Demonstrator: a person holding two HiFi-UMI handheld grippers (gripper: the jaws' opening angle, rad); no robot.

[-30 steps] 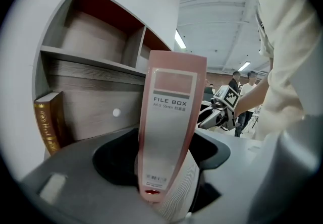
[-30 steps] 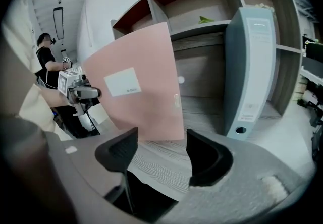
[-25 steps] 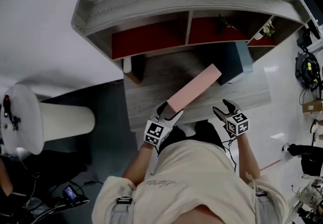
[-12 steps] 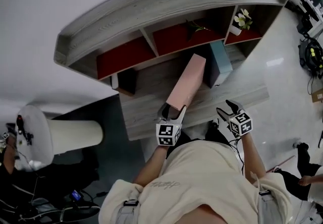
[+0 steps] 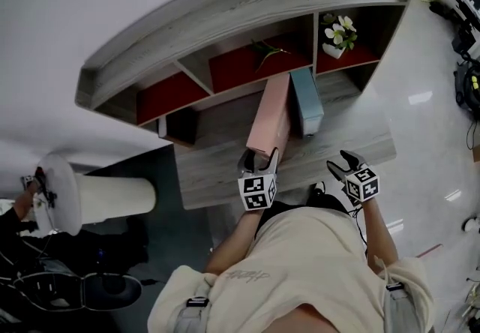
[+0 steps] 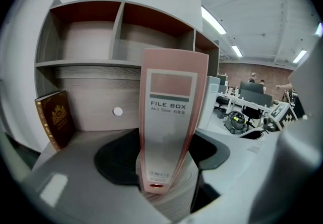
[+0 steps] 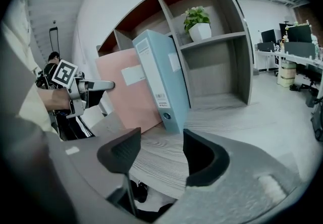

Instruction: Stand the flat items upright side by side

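Grey wood-grain desk (image 5: 217, 145) on glossy white floor (image 5: 427, 99); left gripper (image 5: 259, 160) clamping standing pink file box (image 5: 271, 114), right gripper (image 5: 341, 162) gaping, empty.

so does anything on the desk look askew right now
Slightly. The pink file box, gripped by the left gripper, stands angled away from the pale blue file box beside it and juts nearer the grey wood desk's front edge.

Hidden: your pink file box (image 6: 171, 117) blocks most of the blue file box (image 5: 306, 101), left gripper view | Unreadable: pink spine's lowest print
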